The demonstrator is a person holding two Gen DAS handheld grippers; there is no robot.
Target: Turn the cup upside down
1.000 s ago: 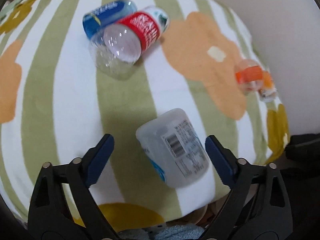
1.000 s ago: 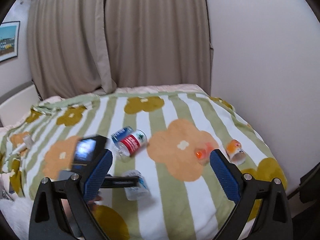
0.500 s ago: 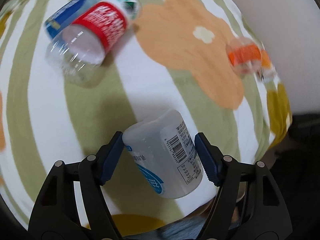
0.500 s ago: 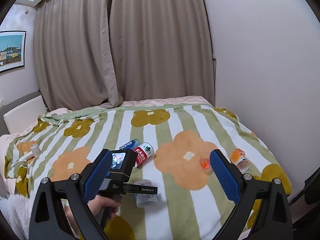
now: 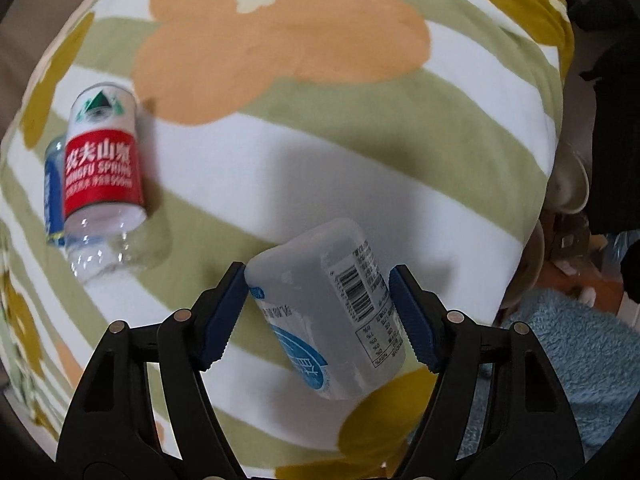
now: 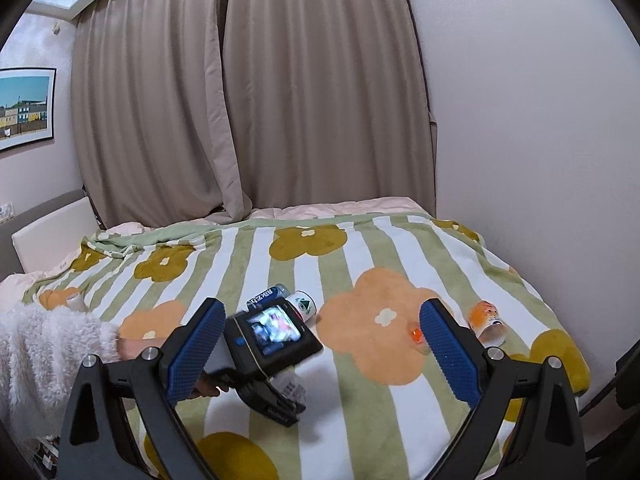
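A translucent white plastic cup (image 5: 328, 312) with a barcode label and a blue print is clamped between the blue pads of my left gripper (image 5: 320, 312). It is lifted off the flowered blanket (image 5: 320, 168) and tilted, closed end pointing up and away. In the right wrist view the left gripper's body (image 6: 276, 360) hides most of the cup; a bit of the cup's label (image 6: 294, 390) shows beneath it. My right gripper (image 6: 320, 356) is open and empty, held high above the bed.
A cut red-label bottle (image 5: 102, 176) and a blue one (image 5: 52, 188) lie left of the cup. Two small orange containers (image 6: 486, 320) lie near the bed's right edge by the wall. The blanket's near edge drops to blue fabric (image 5: 560, 344) and clutter.
My left gripper closed on the cup, lifted it off the blanket and turned with it. The right gripper rose and pulled back, staying open.
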